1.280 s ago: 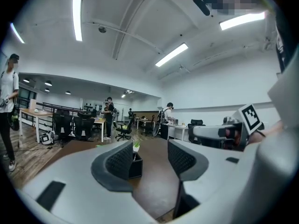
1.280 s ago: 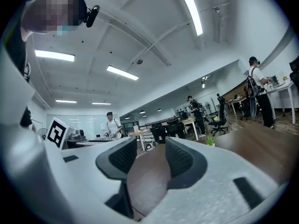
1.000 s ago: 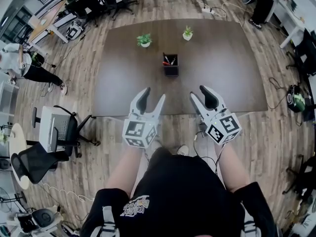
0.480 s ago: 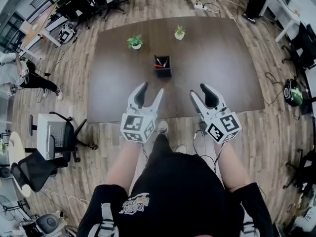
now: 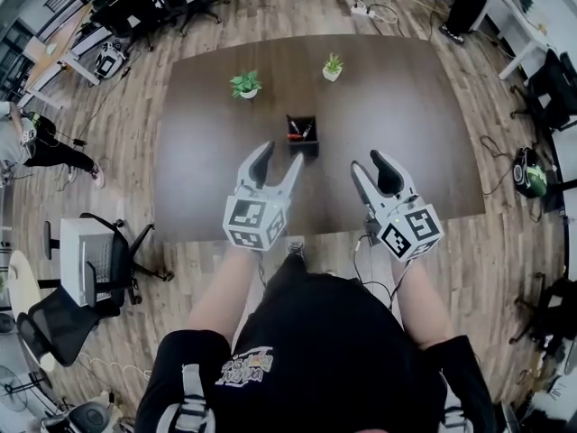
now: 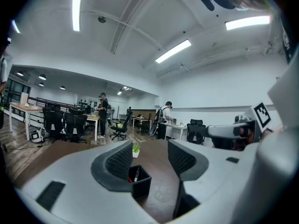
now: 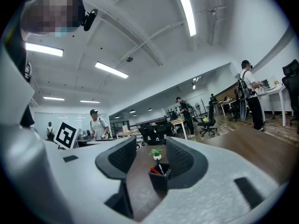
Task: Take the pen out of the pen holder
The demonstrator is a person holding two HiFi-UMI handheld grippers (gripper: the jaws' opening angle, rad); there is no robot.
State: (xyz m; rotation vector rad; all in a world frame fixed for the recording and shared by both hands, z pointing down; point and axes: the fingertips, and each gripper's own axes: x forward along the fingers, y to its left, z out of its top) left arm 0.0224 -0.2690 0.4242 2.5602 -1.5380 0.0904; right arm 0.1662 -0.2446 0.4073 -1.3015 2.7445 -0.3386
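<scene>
Black pen holder (image 5: 304,149) holds pens (image 5: 295,130); perhaps three

A broad, dark-brown desk (image 5: 397,133) stands on a wood-plank floor (image 5: 135,124). Near the desk's middle a black, square pen holder (image 5: 302,145) sits upright, with a few pens (image 5: 294,130) standing in it, one of them red. Beyond it are two small potted plants in white pots: the left plant (image 5: 245,85) and the right plant (image 5: 333,66), well apart from each other and from the pen holder.
</scene>
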